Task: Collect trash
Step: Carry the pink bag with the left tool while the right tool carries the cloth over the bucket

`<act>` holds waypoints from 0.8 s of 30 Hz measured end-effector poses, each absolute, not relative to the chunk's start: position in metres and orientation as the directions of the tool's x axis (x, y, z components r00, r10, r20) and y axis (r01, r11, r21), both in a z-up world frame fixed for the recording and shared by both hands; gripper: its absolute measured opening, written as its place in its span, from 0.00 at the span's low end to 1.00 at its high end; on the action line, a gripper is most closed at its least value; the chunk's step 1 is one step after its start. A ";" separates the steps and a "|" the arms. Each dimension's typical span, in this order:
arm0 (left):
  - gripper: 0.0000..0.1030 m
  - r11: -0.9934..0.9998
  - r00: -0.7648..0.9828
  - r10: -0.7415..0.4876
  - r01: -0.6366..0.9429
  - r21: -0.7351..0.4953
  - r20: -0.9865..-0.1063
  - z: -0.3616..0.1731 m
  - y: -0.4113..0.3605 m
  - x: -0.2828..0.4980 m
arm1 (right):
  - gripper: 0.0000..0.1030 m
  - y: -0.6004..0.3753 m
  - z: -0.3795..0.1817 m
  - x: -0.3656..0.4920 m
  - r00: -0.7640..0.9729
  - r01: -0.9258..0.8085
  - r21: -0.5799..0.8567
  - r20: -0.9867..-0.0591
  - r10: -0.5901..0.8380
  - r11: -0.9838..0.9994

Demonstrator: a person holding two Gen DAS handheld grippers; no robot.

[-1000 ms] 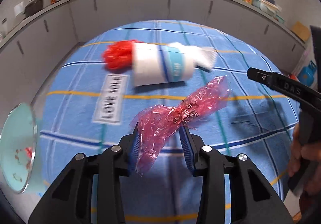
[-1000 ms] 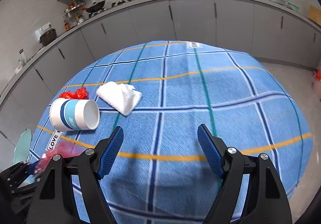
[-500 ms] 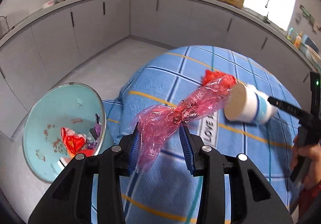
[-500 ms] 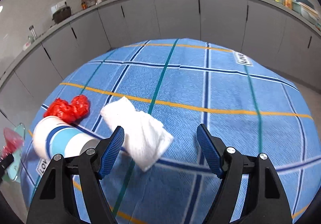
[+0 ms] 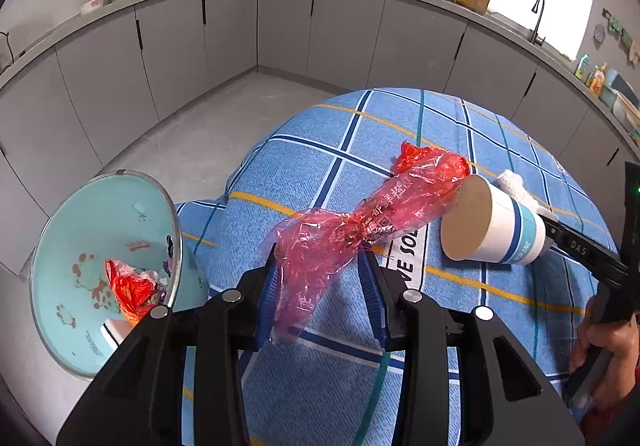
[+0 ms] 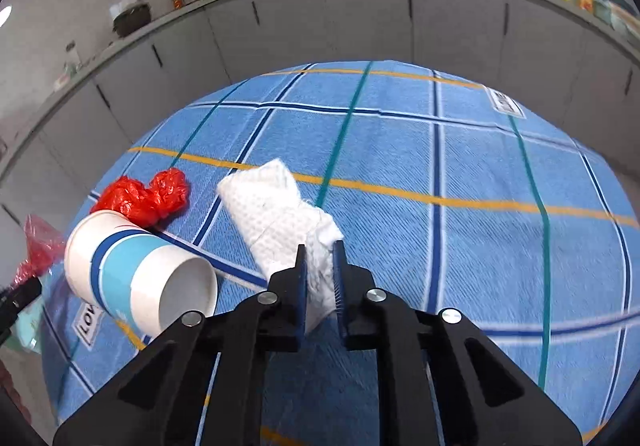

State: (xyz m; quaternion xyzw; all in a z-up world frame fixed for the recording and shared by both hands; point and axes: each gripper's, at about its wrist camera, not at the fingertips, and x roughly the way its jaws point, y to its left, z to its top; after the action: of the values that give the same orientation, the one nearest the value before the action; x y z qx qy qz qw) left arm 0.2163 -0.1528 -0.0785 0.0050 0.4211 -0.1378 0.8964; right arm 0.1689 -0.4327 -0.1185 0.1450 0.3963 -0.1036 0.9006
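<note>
Since a second before, the right gripper (image 6: 320,266) had clamped the white paper towel (image 6: 276,214) beside the paper cup (image 6: 136,270); the left gripper (image 5: 324,286) held the red plastic wrapper (image 5: 360,222), its long axis pointing away from the bin (image 5: 80,230) at its left.

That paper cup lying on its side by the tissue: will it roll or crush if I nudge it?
The paper cup lies on its side, so it probably rolls in a curve. It looks empty, likely light. Its thin open rim may crush under a hard claw squeeze.
</note>
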 end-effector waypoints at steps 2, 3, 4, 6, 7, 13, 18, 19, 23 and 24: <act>0.37 0.962 0.607 -0.243 0.251 -0.107 -0.756 -0.077 -0.151 0.214 | 0.11 -0.432 -0.115 0.156 0.671 0.324 0.198 -0.737 -0.077 0.925; 0.37 0.962 0.610 -0.242 0.251 -0.105 -0.754 -0.076 -0.151 0.212 | 0.11 -0.430 -0.113 0.149 0.676 0.331 0.203 -0.732 -0.082 0.922; 0.37 0.963 0.613 -0.240 0.250 -0.103 -0.753 -0.074 -0.150 0.210 | 0.10 -0.427 -0.110 0.141 0.683 0.337 0.207 -0.725 -0.087 0.919; 0.37 0.963 0.614 -0.239 0.249 -0.103 -0.753 -0.072 -0.148 0.206 | 0.10 -0.421 -0.104 0.128 0.693 0.348 0.208 -0.714 -0.102 0.914; 0.37 0.963 0.615 -0.240 0.250 -0.103 -0.751 -0.071 -0.148 0.204 | 0.10 -0.416 -0.101 0.120 0.700 0.350 0.209 -0.706 -0.106 0.913; 0.37 0.963 0.617 -0.238 0.250 -0.099 -0.750 -0.068 -0.143 0.192 | 0.10 -0.393 -0.086 0.091 0.726 0.353 0.251 -0.681 -0.095 0.901; 0.37 0.962 0.619 -0.242 0.255 -0.101 -0.747 -0.068 -0.138 0.183 | 0.10 -0.376 -0.083 0.076 0.732 0.350 0.248 -0.675 -0.098 0.904; 0.37 0.960 0.616 -0.247 0.259 -0.104 -0.748 -0.069 -0.138 0.182 | 0.10 -0.373 -0.084 0.074 0.730 0.357 0.244 -0.675 -0.107 0.902; 0.37 0.958 0.610 -0.253 0.266 -0.107 -0.751 -0.072 -0.138 0.177 | 0.10 -0.379 -0.086 0.069 0.722 0.391 0.243 -0.679 -0.132 0.888; 0.37 0.958 0.609 -0.255 0.268 -0.108 -0.751 -0.072 -0.138 0.176 | 0.10 -0.382 -0.086 0.066 0.720 0.404 0.244 -0.679 -0.142 0.882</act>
State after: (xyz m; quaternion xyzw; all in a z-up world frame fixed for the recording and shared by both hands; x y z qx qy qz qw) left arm 0.1761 -0.1376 -0.0719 0.0077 0.4175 -0.1456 0.8969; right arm 0.0662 -0.3815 -0.0856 0.1909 0.3425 -0.1504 0.9075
